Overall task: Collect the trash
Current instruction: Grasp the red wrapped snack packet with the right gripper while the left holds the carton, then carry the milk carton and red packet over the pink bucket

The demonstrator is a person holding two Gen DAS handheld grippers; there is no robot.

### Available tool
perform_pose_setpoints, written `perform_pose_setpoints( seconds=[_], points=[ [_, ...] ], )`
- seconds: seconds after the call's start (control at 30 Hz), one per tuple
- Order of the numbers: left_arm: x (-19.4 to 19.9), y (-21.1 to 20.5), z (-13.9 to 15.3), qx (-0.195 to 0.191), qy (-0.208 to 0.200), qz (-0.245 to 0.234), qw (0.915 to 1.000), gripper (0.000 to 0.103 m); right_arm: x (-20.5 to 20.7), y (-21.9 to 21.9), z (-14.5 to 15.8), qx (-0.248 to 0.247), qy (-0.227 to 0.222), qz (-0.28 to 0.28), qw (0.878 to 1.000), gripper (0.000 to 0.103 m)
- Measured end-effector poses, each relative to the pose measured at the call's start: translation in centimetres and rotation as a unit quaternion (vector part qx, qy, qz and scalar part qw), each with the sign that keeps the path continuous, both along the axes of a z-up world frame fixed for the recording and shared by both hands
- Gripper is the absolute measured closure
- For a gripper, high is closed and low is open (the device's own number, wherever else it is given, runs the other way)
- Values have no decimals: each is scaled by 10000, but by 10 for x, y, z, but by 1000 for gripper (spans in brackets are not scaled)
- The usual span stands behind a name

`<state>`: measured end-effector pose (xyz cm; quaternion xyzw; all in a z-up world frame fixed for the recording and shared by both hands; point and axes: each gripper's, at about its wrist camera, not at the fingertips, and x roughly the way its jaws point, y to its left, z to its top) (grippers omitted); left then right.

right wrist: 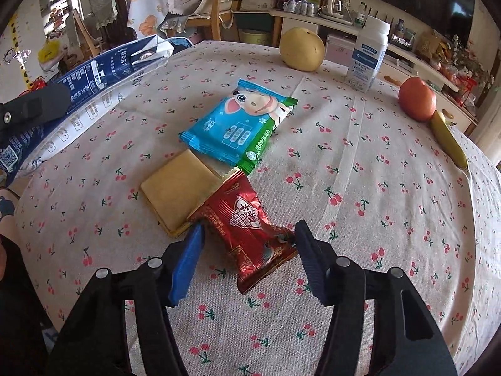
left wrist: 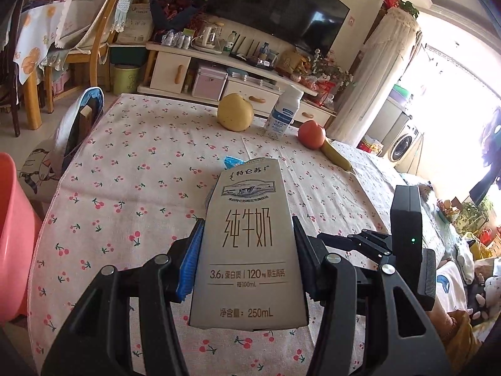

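- The left gripper (left wrist: 249, 235) holds a grey milk carton (left wrist: 249, 250) upright; its jaws press on the carton's two sides, closed only as far as the carton's width allows.
- The carton is lifted above a surface (left wrist: 125, 172) covered with a cherry-print cloth.
- In the right wrist view the same carton shows at the far left as a blue-and-white printed box (right wrist: 94, 81), tilted, with a dark gripper finger across it.
- The right gripper (right wrist: 249, 235) points down at the cloth, with its jaws partly open on either side of a red foil snack wrapper (right wrist: 250, 228). No earlier picture is given; the right pad appears to touch the wrapper's edge, and the blue left pad sits just beside it. I cannot tell whether the wrapper is pinched.
- The red wrapper lies on the surface, overlapping the corner of a pale yellow square wafer (right wrist: 178, 188).
- Just beyond the wafer lies a blue and green packet with a cartoon cow (right wrist: 238, 122).
- At the far side stand a yellow pear (right wrist: 302, 50) and a white bottle (right wrist: 368, 53); to the right lie a red tomato (right wrist: 416, 98) and a banana (right wrist: 449, 141), touching.
- A pink plastic tub (left wrist: 15, 213) sits beside the surface at the left.
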<state>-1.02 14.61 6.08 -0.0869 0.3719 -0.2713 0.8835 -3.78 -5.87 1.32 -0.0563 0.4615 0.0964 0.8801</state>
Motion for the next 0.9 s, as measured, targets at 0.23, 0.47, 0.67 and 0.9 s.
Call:
perform_pose_setpoints(
  seconds=[0.23,0.47,0.67,0.9],
  points=[
    [0,7,1,-45,-27,53,10000,49,3,-1,-4,6,9,-90,10000,50],
    [0,16,2,-120,-34,131,9998,49,4,-2,-6,33,-31,-170,9998,50],
    [-1,22,4,-162,-54,180,9997,49,4,-6,-5,91,-57,-355,9993,60],
    [-1,30,7,-283,-77,271,9992,49,1,-11,-1,431,-74,-578,9974,63]
  ],
)
